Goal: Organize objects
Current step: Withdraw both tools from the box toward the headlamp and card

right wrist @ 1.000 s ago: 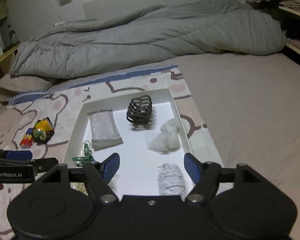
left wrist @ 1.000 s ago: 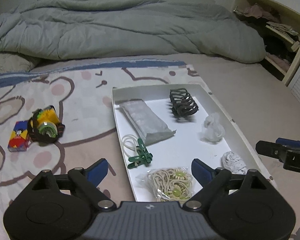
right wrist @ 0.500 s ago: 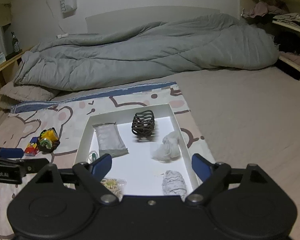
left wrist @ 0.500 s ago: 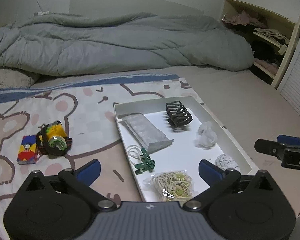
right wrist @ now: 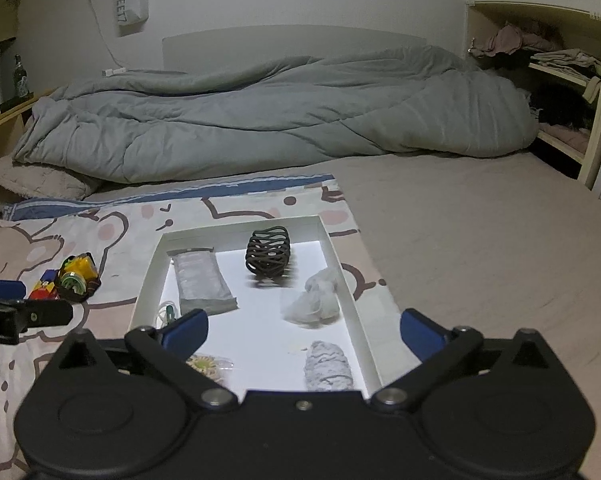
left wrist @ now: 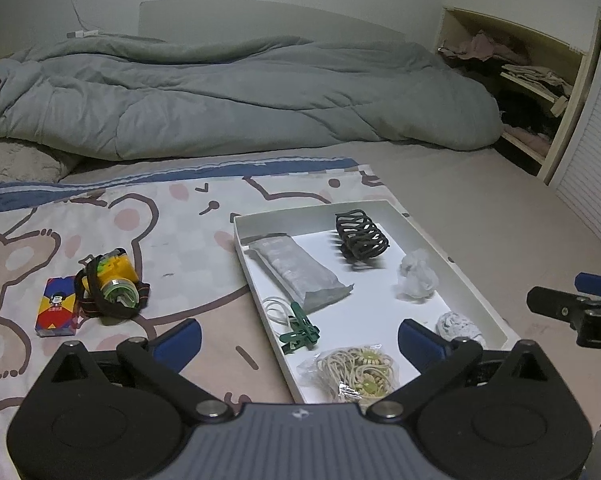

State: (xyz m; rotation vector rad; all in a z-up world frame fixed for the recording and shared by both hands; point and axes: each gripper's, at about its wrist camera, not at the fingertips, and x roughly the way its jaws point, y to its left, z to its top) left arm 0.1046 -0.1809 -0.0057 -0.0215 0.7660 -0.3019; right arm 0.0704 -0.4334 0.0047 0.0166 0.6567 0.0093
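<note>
Now tray (left wrist: 476, 284) lies below gripper (left wrist: 300, 338)

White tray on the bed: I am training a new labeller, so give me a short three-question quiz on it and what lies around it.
1. True or false: the dark hair claw lies inside the white tray.
2. Which lies outside the tray, on the bear-print blanket? A) green clip B) colourful small box C) grey packet
3. Fill in: in the left wrist view, the bag of hair ties lies at the tray's ____ end.

Key: 1 true; 2 B; 3 near. The left gripper and right gripper hold nothing; the right one's jaws are opening.
</note>
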